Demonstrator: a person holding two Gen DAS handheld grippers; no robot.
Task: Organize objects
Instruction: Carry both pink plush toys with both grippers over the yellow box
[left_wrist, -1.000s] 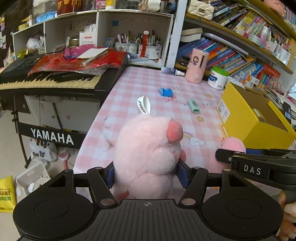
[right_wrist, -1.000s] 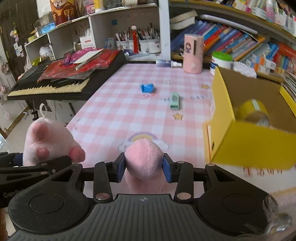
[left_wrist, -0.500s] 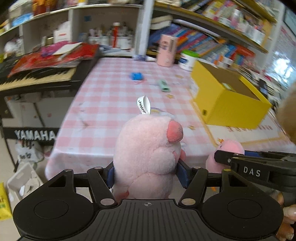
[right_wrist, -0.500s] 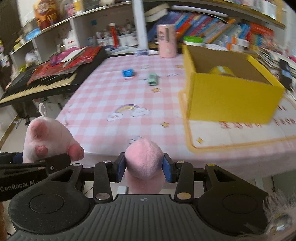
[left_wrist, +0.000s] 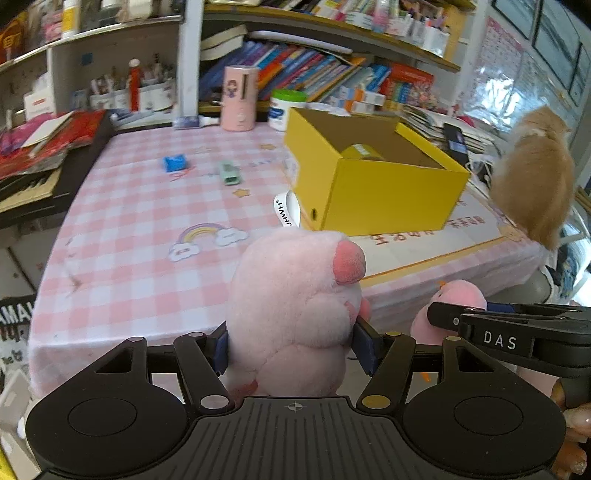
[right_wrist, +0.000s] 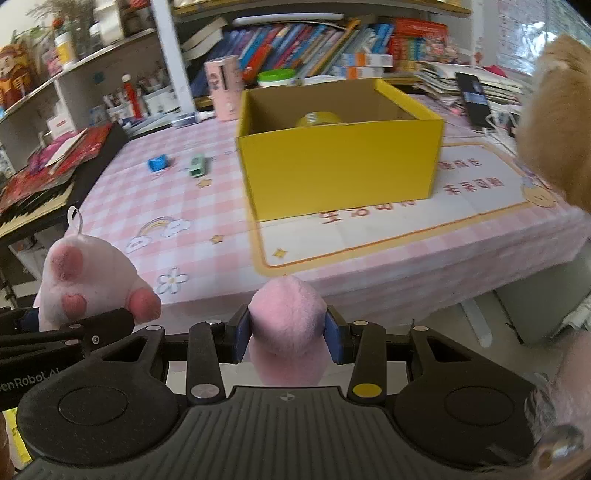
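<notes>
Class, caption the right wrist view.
Right gripper clamps a pink plush toy before a yellow box on a checked table.

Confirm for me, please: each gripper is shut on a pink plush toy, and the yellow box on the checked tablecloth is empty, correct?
Not quite. The yellow box is not empty: the right wrist view shows a yellow tape roll inside. The left gripper and right gripper are each shut on a pink plush toy, and the box stands on the checked tablecloth.

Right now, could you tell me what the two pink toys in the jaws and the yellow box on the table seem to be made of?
Large pink toy: soft plush, going by its fuzzy nap and sewn loop tag. Small pink toy: likewise plush, fluffy and squeezed between the pads. Yellow box: probably cardboard, matte yellow outside, with a plain brown inside and folded edges.
</notes>
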